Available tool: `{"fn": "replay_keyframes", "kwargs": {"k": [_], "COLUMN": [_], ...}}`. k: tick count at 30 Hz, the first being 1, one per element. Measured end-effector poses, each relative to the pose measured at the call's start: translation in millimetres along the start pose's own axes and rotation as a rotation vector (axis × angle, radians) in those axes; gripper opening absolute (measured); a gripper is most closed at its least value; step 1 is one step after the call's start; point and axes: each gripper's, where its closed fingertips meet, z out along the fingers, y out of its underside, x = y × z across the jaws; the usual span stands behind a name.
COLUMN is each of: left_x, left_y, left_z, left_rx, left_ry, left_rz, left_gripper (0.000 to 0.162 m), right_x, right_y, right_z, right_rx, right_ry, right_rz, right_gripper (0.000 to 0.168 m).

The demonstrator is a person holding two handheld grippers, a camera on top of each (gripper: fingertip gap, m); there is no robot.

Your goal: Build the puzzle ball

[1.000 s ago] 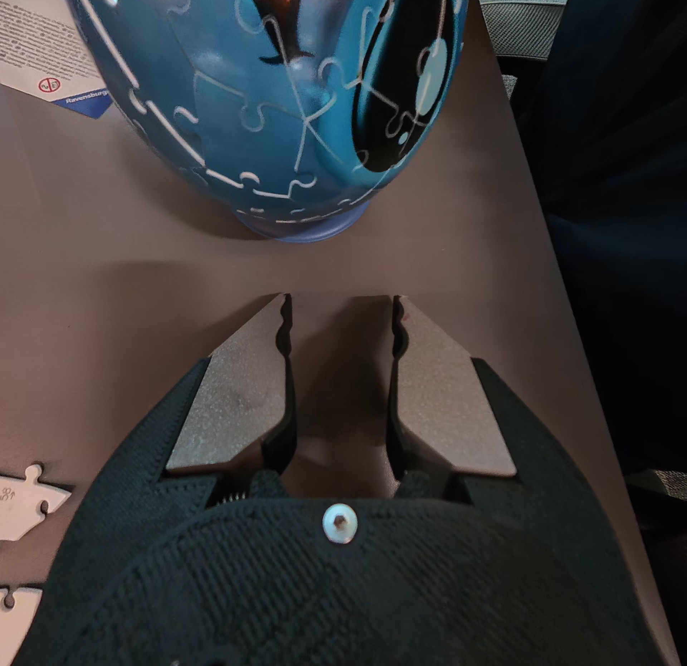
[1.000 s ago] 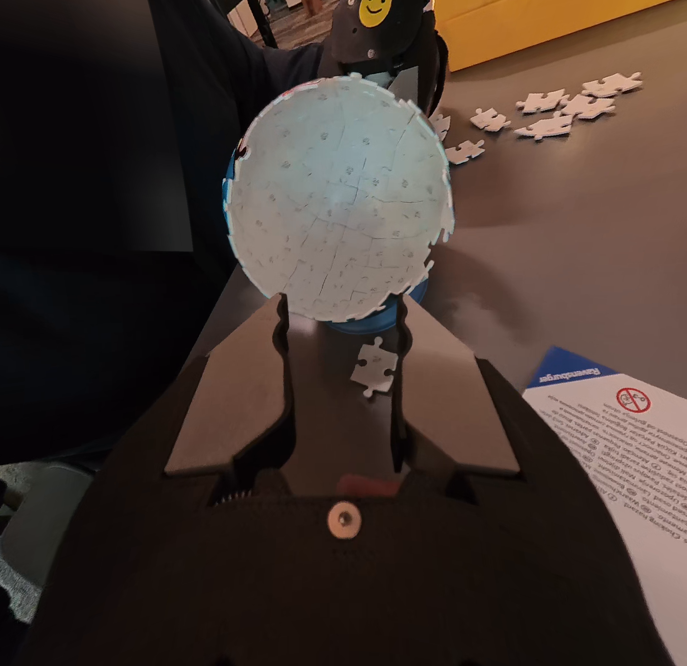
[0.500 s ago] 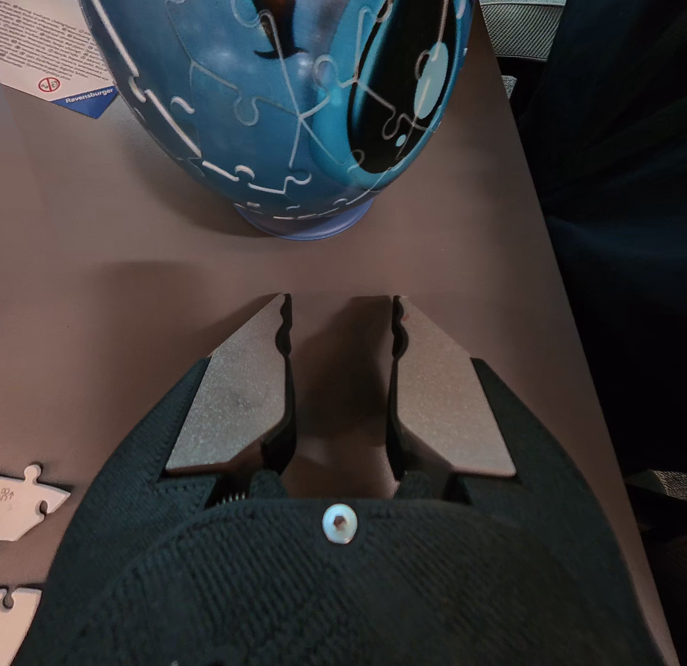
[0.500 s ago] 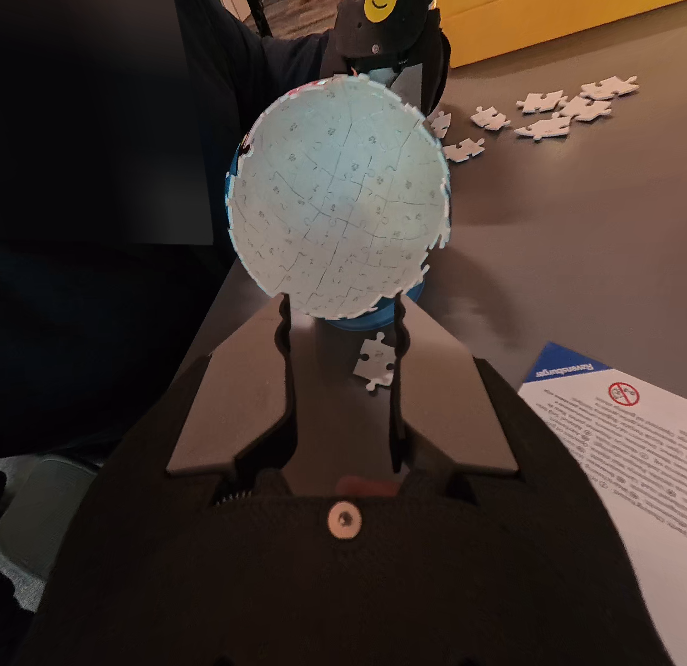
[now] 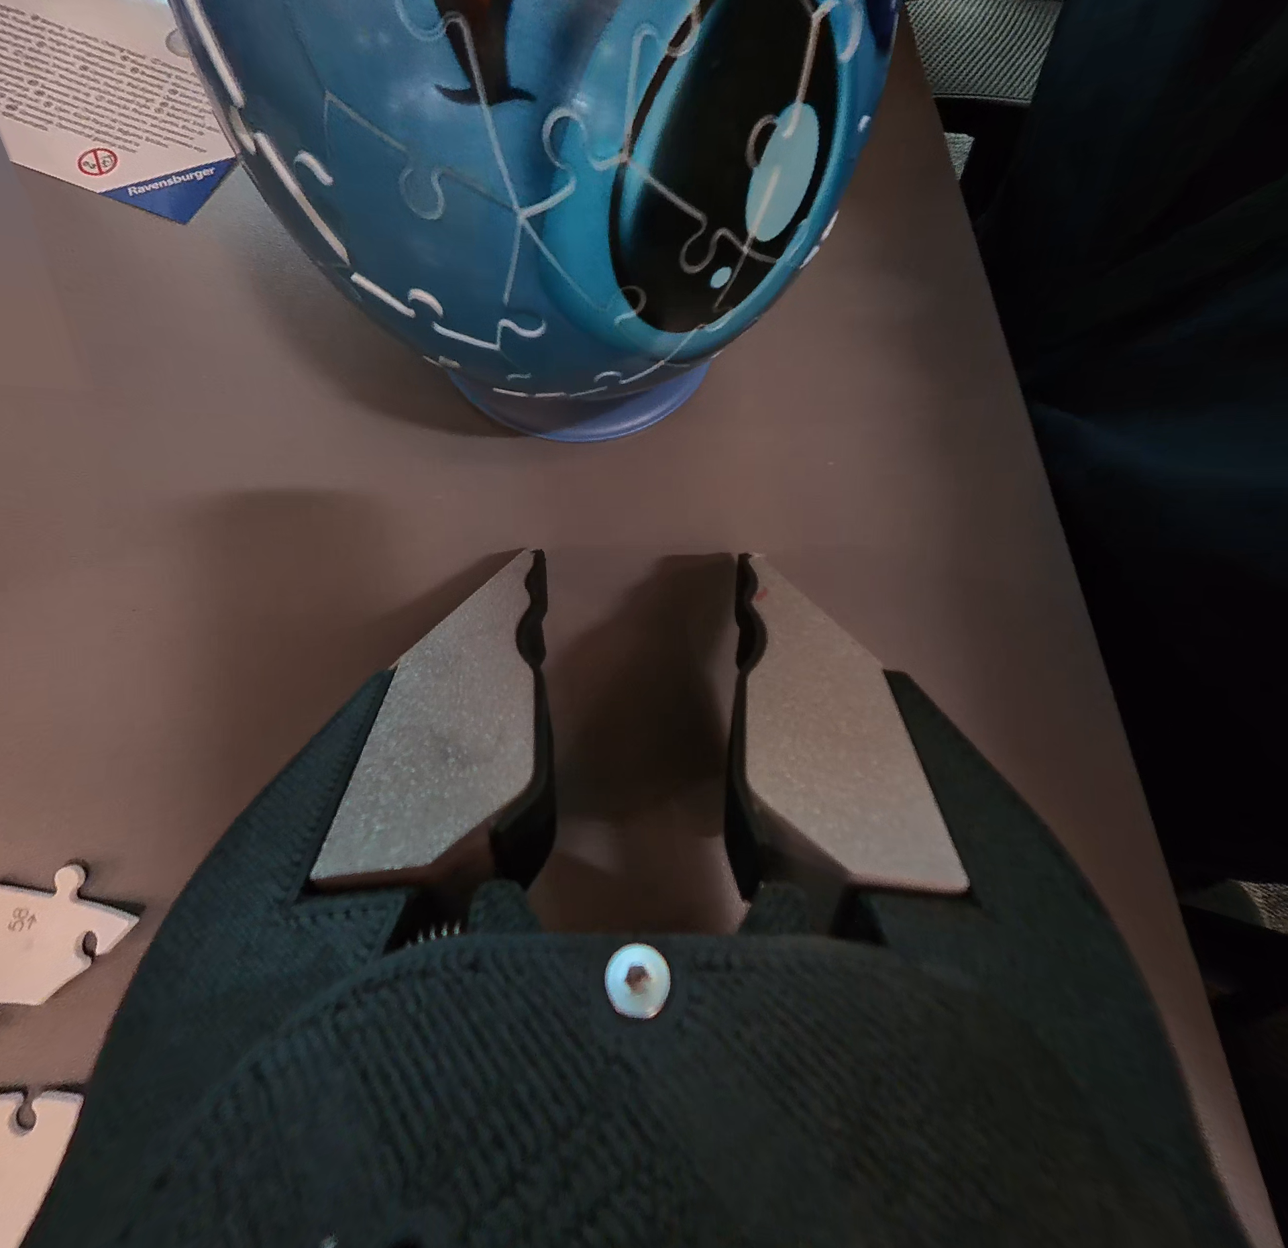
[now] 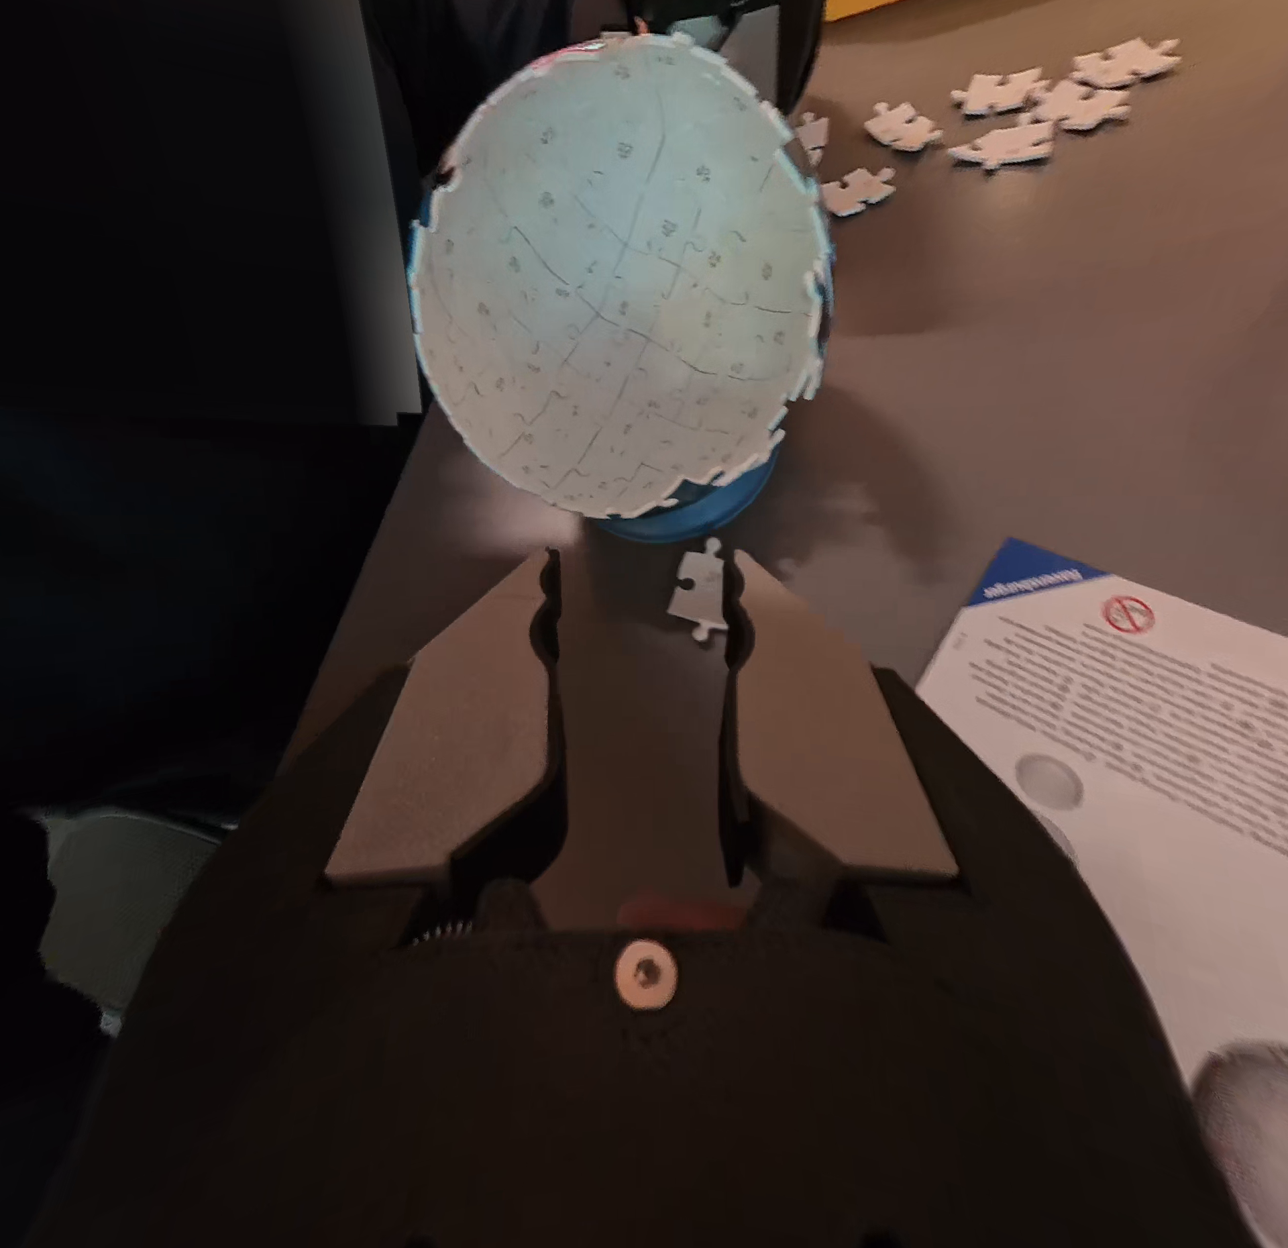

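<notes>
puzzle ball (image 5: 530,169): half-built, on blue stand (image 5: 592,413) on table (image 5: 209,482) | left gripper (image 5: 641,566): apart, empty, short of stand | right gripper (image 6: 638,566): apart, empty, facing ball's white inside | loose piece (image 6: 697,587): beside stand | leaflet (image 6: 1115,712): right of ball

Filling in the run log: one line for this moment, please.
ball: half-built, on blue stand | left gripper: open, empty, short of ball | right gripper: open, empty | loose piece: by stand
</notes>
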Motion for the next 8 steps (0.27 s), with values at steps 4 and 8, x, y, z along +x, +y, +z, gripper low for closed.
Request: {"fn": "replay_keyframes", "kwargs": {"k": [4, 8], "left_x": [0, -2], "left_y": [0, 1], "left_z": [0, -1], "left_rx": [0.000, -0.002], "left_ry": [-0.001, -0.016], "left_rz": [-0.001, 0.000], "left_gripper": [0.052, 0.051], "right_x": [13, 21], "right_y": [8, 24], "right_z": [1, 19], "right_rx": [-0.035, -0.147], "right_ry": [0.100, 0.138], "right_rz": [-0.004, 0.000], "right_gripper": [0.039, 0.040]}}
